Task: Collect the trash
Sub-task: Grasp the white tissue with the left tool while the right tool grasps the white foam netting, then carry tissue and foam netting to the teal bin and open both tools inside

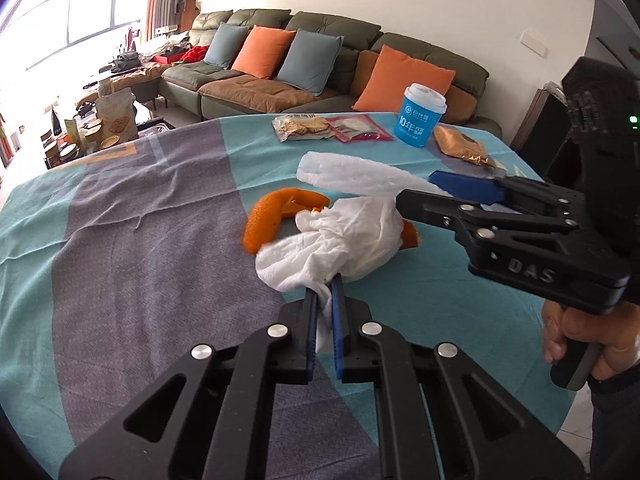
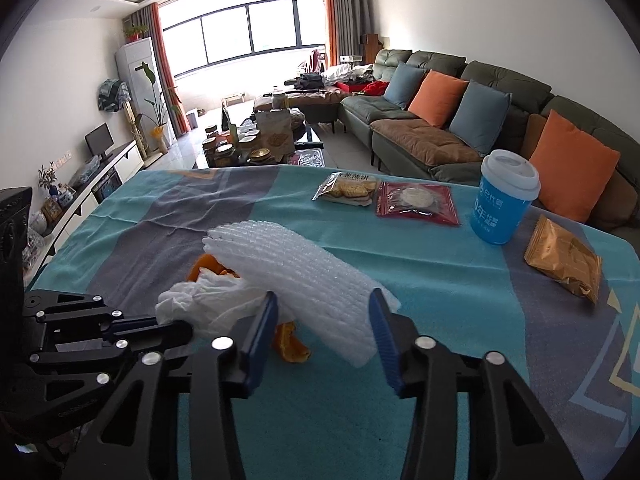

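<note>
A crumpled white tissue (image 1: 336,240) lies on the table over pieces of orange peel (image 1: 276,212). My left gripper (image 1: 325,284) is shut on the tissue's near corner. A white foam fruit net (image 2: 304,276) lies across the tissue and peel. My right gripper (image 2: 322,312) is open, its blue fingers on either side of the net's near end. In the left wrist view the right gripper (image 1: 416,188) comes in from the right over the net (image 1: 360,178). The tissue (image 2: 208,304) and peel (image 2: 290,344) also show in the right wrist view.
The table has a teal and grey cloth (image 1: 140,220). At its far side lie a cracker packet (image 2: 348,190), a red snack packet (image 2: 416,200), a blue lidded cup (image 2: 504,196) and a gold snack packet (image 2: 564,256). A sofa (image 2: 460,120) stands behind.
</note>
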